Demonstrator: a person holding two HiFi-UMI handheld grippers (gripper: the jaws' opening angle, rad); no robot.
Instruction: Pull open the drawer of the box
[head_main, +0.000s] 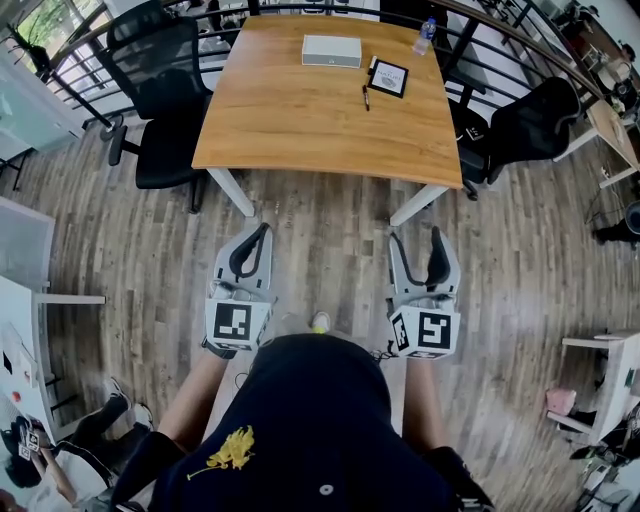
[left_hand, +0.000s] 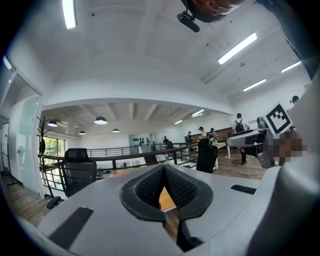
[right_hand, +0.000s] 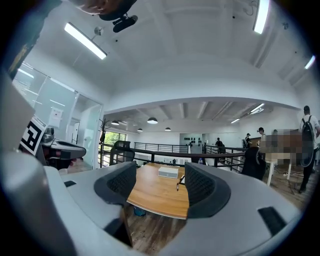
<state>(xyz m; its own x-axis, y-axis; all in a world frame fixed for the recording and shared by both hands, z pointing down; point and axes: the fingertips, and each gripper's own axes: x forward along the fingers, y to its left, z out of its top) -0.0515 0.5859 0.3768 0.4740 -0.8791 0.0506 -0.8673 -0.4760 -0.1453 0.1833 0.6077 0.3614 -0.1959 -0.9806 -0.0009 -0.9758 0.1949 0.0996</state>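
1. Left tongs are closed tip to tip with nothing between; right tongs are spread wide around nothing.
2. Both hang over the floor, near the bench's near edge.
3. The box sits at the far edge, well apart from both tongs, with a pen to its right.
4. Chairs flank the bench.

Office: desk, mesh swivel chairs
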